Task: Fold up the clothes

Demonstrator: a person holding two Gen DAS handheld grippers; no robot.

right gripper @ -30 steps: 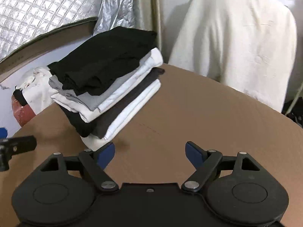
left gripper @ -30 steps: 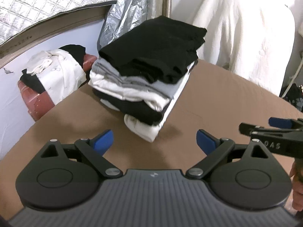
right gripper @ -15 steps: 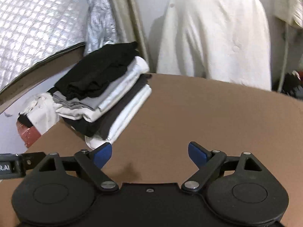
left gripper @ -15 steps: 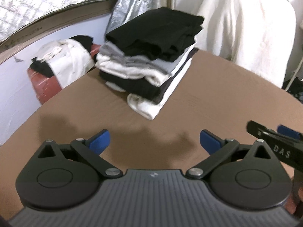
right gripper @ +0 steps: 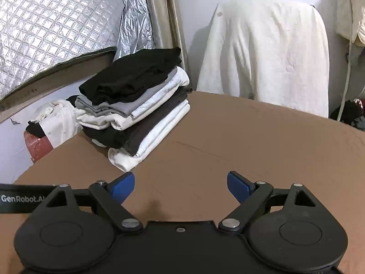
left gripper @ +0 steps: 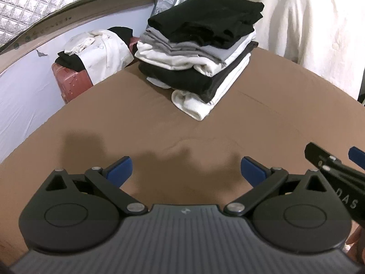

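Stack of folded clothes (left gripper: pixel 196 52) on table (left gripper: pixel 262 118); left gripper (left gripper: pixel 186 171), right gripper (right gripper: pixel 180 186) spread, apparently empty.

Red suitcase (left gripper: pixel 70 80) beside brown table (left gripper: pixel 262 118).

The right gripper (right gripper: pixel 180 186) hangs over the near part of the brown table (right gripper: pixel 262 141), its blue-tipped jaws spread wide with nothing between them. Far left on the table sits a stack of folded clothes (right gripper: pixel 136 105), black on top, then grey, white, dark and white layers. Beyond the table's left edge a red case (right gripper: pixel 37 147) carries a heap of white and black garments. A white cloth (right gripper: pixel 269 57) drapes over something behind the table. At the left edge, the left gripper (right gripper: pixel 25 198) shows as a black bar.
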